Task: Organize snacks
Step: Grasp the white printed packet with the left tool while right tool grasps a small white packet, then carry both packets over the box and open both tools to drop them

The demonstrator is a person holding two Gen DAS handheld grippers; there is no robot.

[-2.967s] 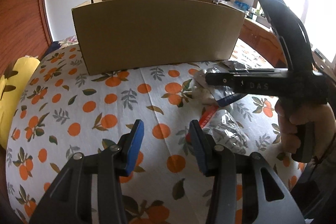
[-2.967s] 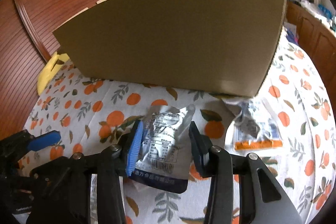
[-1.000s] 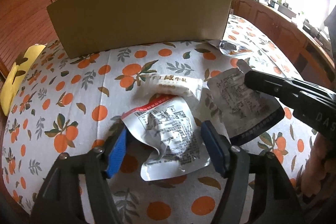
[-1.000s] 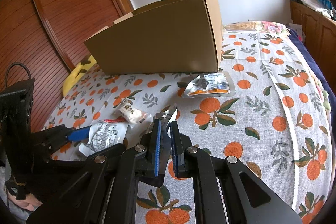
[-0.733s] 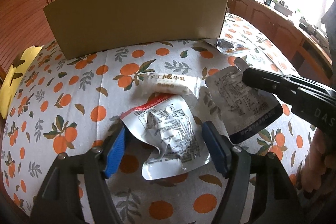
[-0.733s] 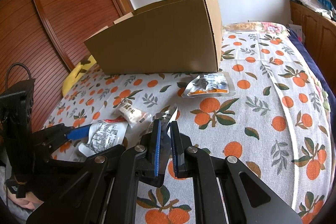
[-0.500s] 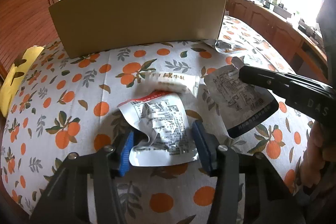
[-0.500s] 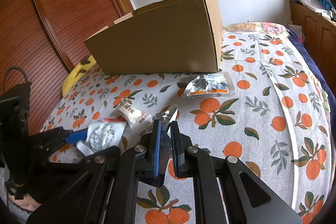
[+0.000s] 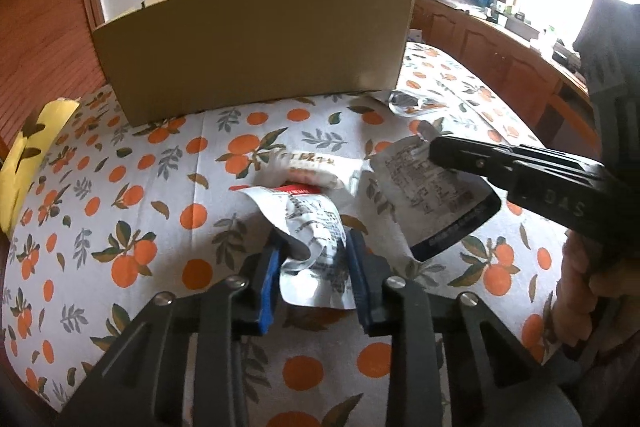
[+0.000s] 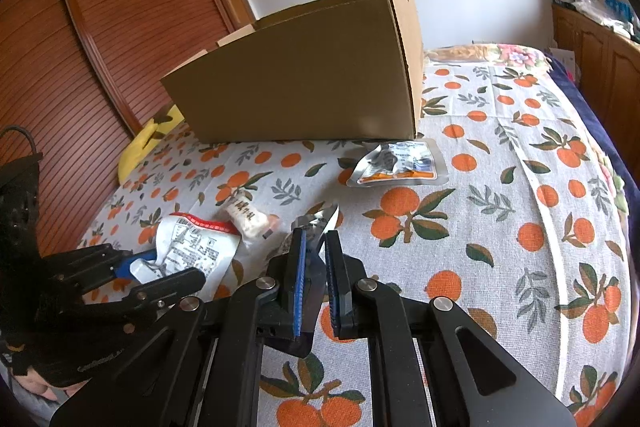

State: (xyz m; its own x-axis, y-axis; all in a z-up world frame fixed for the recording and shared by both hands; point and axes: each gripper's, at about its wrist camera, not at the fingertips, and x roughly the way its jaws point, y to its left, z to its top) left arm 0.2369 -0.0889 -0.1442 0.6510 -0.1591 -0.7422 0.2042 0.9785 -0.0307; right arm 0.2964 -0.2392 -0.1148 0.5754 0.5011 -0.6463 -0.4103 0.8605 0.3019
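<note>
- Snack pouch with the red top edge (image 9: 316, 227), crinkly silver foil printed with dense black text, sits on the orange-print bedspread (image 9: 132, 227) right between the blue pads of the left gripper (image 9: 314, 269).
- That left gripper's jaws have just been closing, and the pads now pinch the pouch's sides; the foil buckles and curls up between them.
- Second foil pouch with the dark blue bottom band (image 9: 436, 199) hangs, flat and stiff, from the right gripper (image 10: 314, 259), clenched tight on its upper corner; in the right wrist view only a silver tip pokes out past the pads, the rest is hidden behind the jaws.
- Small pillow-shaped packet, white with pale print (image 9: 316, 167), lies just beyond the red-edged pouch, touching its top edge.
- Fourth pouch, silver with an orange strip (image 10: 400, 163), lies flat near the right front corner of the cardboard box (image 9: 256, 43).
- The box is plain brown corrugated board, flaps up; its inside cannot be seen from either camera.
- The print on the pouches is too small to read.
- A person's hand (image 9: 580, 291) grips the right gripper's handle, partly cut off at the frame edge.
- A yellow cushion (image 9: 28, 155) is cropped at the left.
</note>
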